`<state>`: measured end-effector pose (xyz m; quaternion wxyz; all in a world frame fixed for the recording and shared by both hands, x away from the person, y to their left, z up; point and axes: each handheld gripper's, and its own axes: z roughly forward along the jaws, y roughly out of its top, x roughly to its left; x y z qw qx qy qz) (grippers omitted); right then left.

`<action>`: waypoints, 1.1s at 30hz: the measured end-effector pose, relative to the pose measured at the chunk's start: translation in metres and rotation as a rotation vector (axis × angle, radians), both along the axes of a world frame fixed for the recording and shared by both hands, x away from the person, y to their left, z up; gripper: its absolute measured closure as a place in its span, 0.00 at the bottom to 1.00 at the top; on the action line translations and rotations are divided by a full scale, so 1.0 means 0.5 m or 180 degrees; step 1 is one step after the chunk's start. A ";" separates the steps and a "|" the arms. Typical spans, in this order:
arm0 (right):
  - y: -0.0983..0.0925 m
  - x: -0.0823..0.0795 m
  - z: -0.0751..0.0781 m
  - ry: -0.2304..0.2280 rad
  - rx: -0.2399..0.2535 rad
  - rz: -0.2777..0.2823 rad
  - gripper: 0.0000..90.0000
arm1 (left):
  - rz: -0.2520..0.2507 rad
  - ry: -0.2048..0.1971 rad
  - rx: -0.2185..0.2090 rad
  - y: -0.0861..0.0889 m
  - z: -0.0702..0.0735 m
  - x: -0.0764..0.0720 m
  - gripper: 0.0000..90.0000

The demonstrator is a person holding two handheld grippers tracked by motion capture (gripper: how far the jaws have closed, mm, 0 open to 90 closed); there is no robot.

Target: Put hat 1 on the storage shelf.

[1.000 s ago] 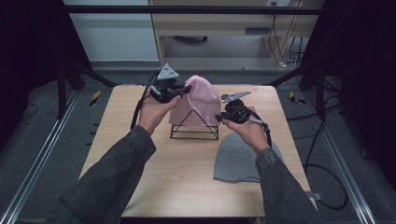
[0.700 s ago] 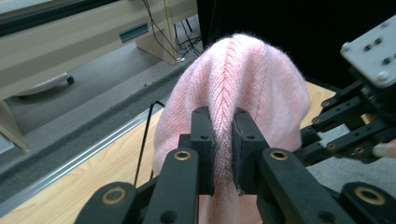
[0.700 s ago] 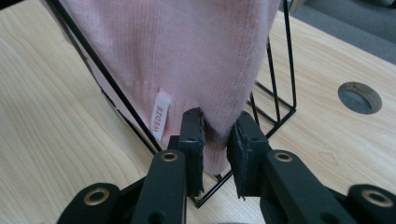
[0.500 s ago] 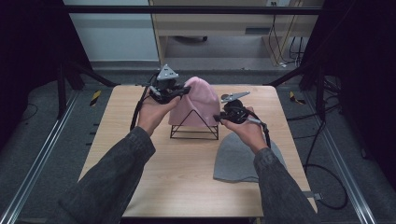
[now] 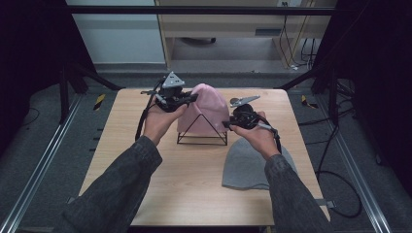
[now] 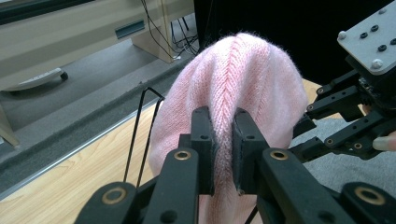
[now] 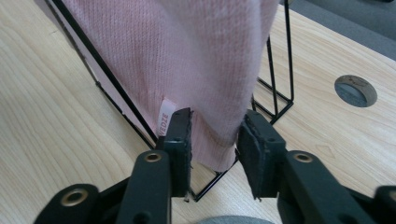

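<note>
Your right gripper (image 7: 215, 154) has just been opening, its pads now loose around the pink hat's (image 5: 206, 104) lower hem, no longer pressing. Left gripper (image 6: 223, 149) pinches the hat's crown ridge from the left. Hat sits draped on the wire stand (image 5: 201, 133), mid-table; its far side is hidden.

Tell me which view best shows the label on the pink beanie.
Right gripper view: the white label sits at the pink beanie's hem, beside the wire stand, lettering partly readable. Left gripper view shows the beanie's crown, pinched by that tool. The high view is too far off to make it out.
</note>
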<state>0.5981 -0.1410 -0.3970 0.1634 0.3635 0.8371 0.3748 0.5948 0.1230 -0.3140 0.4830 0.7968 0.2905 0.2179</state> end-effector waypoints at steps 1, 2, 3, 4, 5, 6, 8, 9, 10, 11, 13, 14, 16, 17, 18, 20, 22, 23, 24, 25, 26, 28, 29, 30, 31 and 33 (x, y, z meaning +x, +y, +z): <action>0.000 0.000 0.000 0.0000 0.0000 0.0000 0.70 | 0.0003 -0.0002 -0.0005 -0.001 -0.001 0.000 0.89; -0.001 -0.001 0.000 0.0001 -0.0014 -0.0012 0.70 | -0.0001 0.0003 -0.0012 -0.001 -0.002 0.000 0.89; -0.001 -0.002 0.000 0.0008 -0.0021 -0.0018 0.69 | -0.0005 0.0007 -0.0017 -0.001 -0.002 0.000 0.89; -0.002 -0.003 0.001 0.0016 -0.0024 -0.0018 0.69 | -0.0004 0.0005 -0.0028 -0.001 -0.003 -0.001 0.89; -0.003 -0.005 0.002 0.0003 -0.0026 -0.0021 0.68 | -0.0006 0.0003 -0.0027 0.000 -0.003 -0.002 0.89; -0.003 -0.006 0.002 -0.0001 -0.0020 -0.0022 0.68 | -0.0006 -0.0001 -0.0014 0.001 -0.004 -0.002 0.89; -0.003 -0.007 0.003 -0.0005 -0.0044 -0.0028 0.67 | 0.0009 0.0009 0.0001 0.004 -0.007 -0.001 0.89; -0.003 -0.008 0.003 -0.0004 -0.0040 -0.0028 0.67 | 0.0011 0.0026 -0.0016 0.006 -0.009 -0.001 0.89; -0.003 -0.009 0.003 0.0011 -0.0040 -0.0032 0.67 | 0.0003 0.0031 -0.0008 0.007 -0.010 0.000 0.89; -0.002 -0.010 0.002 0.0013 -0.0043 -0.0037 0.66 | 0.0008 0.0043 -0.0003 0.008 -0.012 -0.001 0.89; -0.001 -0.012 0.002 0.0022 -0.0052 -0.0042 0.66 | 0.0004 0.0060 0.0017 0.009 -0.016 -0.001 0.89; -0.001 -0.013 0.003 0.0016 -0.0068 -0.0046 0.66 | 0.0010 0.0061 0.0037 0.009 -0.018 -0.001 0.89; -0.003 -0.015 0.004 0.0015 -0.0068 -0.0049 0.65 | 0.0014 0.0077 0.0039 0.010 -0.022 0.001 0.89; -0.004 -0.015 0.003 0.0017 -0.0063 -0.0052 0.64 | 0.0018 0.0088 0.0040 0.011 -0.023 0.002 0.89; -0.004 -0.016 0.003 0.0020 -0.0071 -0.0059 0.64 | 0.0024 0.0100 0.0029 0.011 -0.026 0.002 0.89; -0.006 -0.017 0.003 0.0025 -0.0075 -0.0062 0.64 | 0.0025 0.0110 0.0043 0.012 -0.028 0.002 0.89; -0.007 -0.017 0.003 0.0012 -0.0075 -0.0055 0.64 | 0.0022 0.0121 0.0053 0.014 -0.030 0.002 0.89; -0.008 -0.018 0.004 0.0006 -0.0075 -0.0056 0.63 | 0.0022 0.0136 0.0064 0.014 -0.033 0.003 0.89; -0.009 -0.019 0.004 0.0004 -0.0080 -0.0067 0.62 | 0.0023 0.0144 0.0076 0.014 -0.034 0.003 0.89; -0.009 -0.019 0.004 0.0004 -0.0080 -0.0067 0.62 | 0.0024 0.0150 0.0089 0.014 -0.035 0.003 0.89; -0.010 -0.019 0.004 -0.0001 -0.0079 -0.0075 0.61 | 0.0025 0.0154 0.0096 0.015 -0.038 0.002 0.89; -0.011 -0.022 0.004 0.0006 -0.0072 -0.0087 0.60 | 0.0026 0.0174 0.0110 0.018 -0.043 0.002 0.88; -0.013 -0.022 0.003 -0.0009 -0.0078 -0.0089 0.60 | 0.0032 0.0193 0.0117 0.021 -0.047 0.003 0.88; -0.014 -0.023 0.003 -0.0018 -0.0081 -0.0092 0.59 | 0.0041 0.0215 0.0101 0.022 -0.050 0.003 0.88; -0.015 -0.025 0.003 -0.0018 -0.0080 -0.0108 0.58 | 0.0047 0.0217 0.0100 0.024 -0.051 0.003 0.88; -0.018 -0.027 0.005 -0.0027 -0.0080 -0.0127 0.58 | 0.0047 0.0217 0.0117 0.026 -0.054 0.002 0.88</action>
